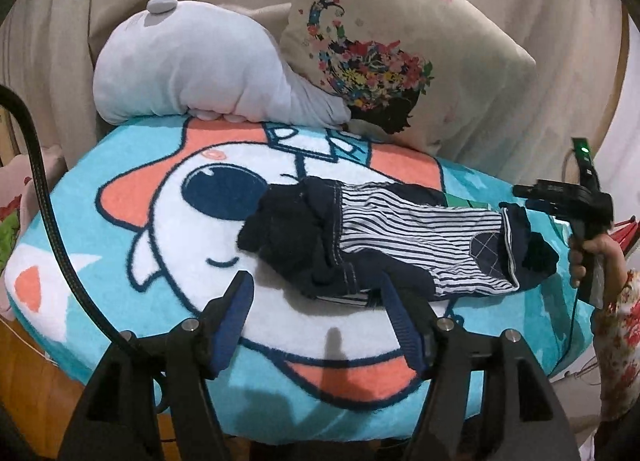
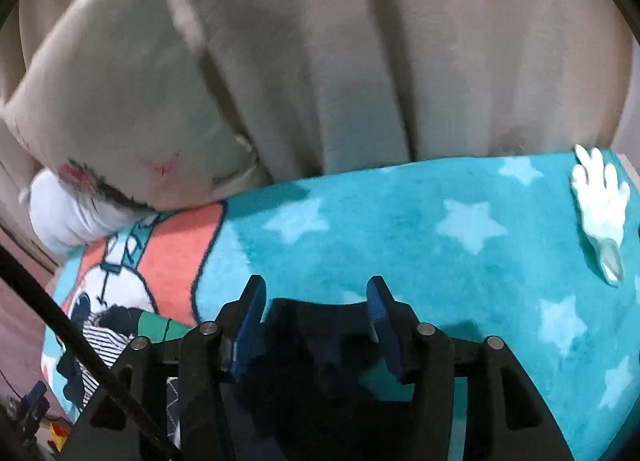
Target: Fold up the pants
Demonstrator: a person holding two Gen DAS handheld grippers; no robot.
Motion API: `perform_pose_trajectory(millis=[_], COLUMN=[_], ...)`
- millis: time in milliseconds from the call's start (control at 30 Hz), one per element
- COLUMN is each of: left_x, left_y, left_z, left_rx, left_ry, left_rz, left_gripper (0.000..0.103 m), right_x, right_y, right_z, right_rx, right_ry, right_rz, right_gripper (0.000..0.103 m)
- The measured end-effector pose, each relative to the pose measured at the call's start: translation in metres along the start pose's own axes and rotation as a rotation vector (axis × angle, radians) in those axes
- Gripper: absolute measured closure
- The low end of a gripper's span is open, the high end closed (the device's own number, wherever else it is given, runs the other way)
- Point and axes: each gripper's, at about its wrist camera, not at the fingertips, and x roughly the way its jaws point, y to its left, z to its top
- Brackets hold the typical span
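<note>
**Pants lying folded on the blanket, both grippers empty**

Left wrist view: pants (image 1: 392,245), dark with a striped lining, lie in a folded bundle near the middle of the cartoon blanket (image 1: 120,229). The left gripper (image 1: 316,285) hovers at their near edge, fingers wide apart, holding nothing. A plush toy (image 1: 192,73) and printed pillow (image 1: 384,61) sit along the blanket's far edge.

Right wrist view: the right gripper (image 2: 316,295) has its fingers spread, empty, over starred blanket; the pants show at lower left.

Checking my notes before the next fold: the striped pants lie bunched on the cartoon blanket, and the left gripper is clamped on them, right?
Not quite. The left gripper is open, with nothing between its fingers, as the left wrist view shows. The striped pants do lie bunched on the cartoon blanket.
</note>
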Motion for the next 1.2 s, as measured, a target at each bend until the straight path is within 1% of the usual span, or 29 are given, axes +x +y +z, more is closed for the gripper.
perform_pose_trajectory(millis=[67,100,133,167,200,267,367,433,533,567,633,733,767,800,833,900,967,1033,1133,1200], left_x=[0.005,0.006,0.007,0.008,0.008,0.008,0.007,0.007,0.007,0.008,0.008,0.006,0.006,0.005,0.004,0.005,0.005,0.005,0.006,0.007], left_y=[-0.003,-0.003,-0.004,-0.004,-0.004,-0.003,0.0,0.001,-0.001,-0.002,-0.006,-0.009,-0.01,-0.011,-0.012,-0.013,-0.012,-0.012,-0.01,-0.009], left_z=[-0.001,-0.002,-0.003,-0.004,-0.005,-0.006,-0.007,-0.007,-0.008,-0.008,-0.008,-0.008,-0.008,-0.008,-0.007,-0.008,-0.008,-0.008,-0.009,-0.009], left_rx=[0.003,0.003,0.002,0.001,-0.001,-0.001,-0.004,-0.011,-0.013,-0.01,-0.002,0.003,0.002,0.001,0.0,-0.006,-0.013,-0.02,-0.029,-0.037], left_ry=[0.011,0.015,0.018,0.02,0.02,0.021,0.021,0.02,0.019,0.021,0.023,0.026,0.025,0.024,0.023,0.024,0.026,0.027,0.03,0.032], left_rz=[-0.009,-0.013,-0.016,-0.019,-0.021,-0.026,-0.027,-0.032,-0.038,-0.039,-0.04,-0.043,-0.043,-0.043,-0.042,-0.036,-0.032,-0.026,-0.015,-0.005], left_gripper=[0.037,0.037,0.037,0.037,0.037,0.037,0.037,0.037,0.037,0.037,0.037,0.037,0.037,0.037,0.037,0.036,0.036,0.036,0.036,0.036], right_x=[0.013,0.021,0.025,0.028,0.026,0.012,-0.023,-0.05,-0.074,-0.077,-0.077,-0.077,-0.079,-0.084,-0.088,-0.094,-0.095,-0.084,-0.063,-0.051], right_y=[0.009,0.014,0.015,0.015,0.013,0.009,-0.003,-0.018,-0.043,-0.051,-0.07,-0.103,-0.111,-0.119,-0.123,-0.128,-0.126,-0.12,-0.11,-0.101], right_z=[-0.004,-0.008,-0.01,-0.013,-0.015,-0.019,-0.03,-0.044,-0.07,-0.079,-0.097,-0.119,-0.124,-0.128,-0.13,-0.132,-0.129,-0.124,-0.121,-0.118], right_rx=[-0.033,-0.051,-0.056,-0.054,-0.041,-0.028,-0.009,0.029,0.093,0.115,0.169,0.268,0.294,0.322,0.337,0.361,0.372,0.379,0.385,0.377], right_ry=[0.046,0.074,0.086,0.1,0.1,0.059,-0.021,-0.076,-0.118,-0.126,-0.12,-0.095,-0.1,-0.122,-0.143,-0.193,-0.216,-0.202,-0.148,-0.134], right_rz=[-0.043,-0.063,-0.073,-0.073,-0.055,-0.032,0.007,0.053,0.103,0.104,0.072,0.059,0.063,0.089,0.119,0.19,0.246,0.298,0.314,0.285], right_gripper=[0.044,0.046,0.054,0.081,0.088,0.091,0.091,0.091,0.091,0.091,0.091,0.082,0.076,0.068,0.063,0.041,0.038,0.038,0.038,0.038])
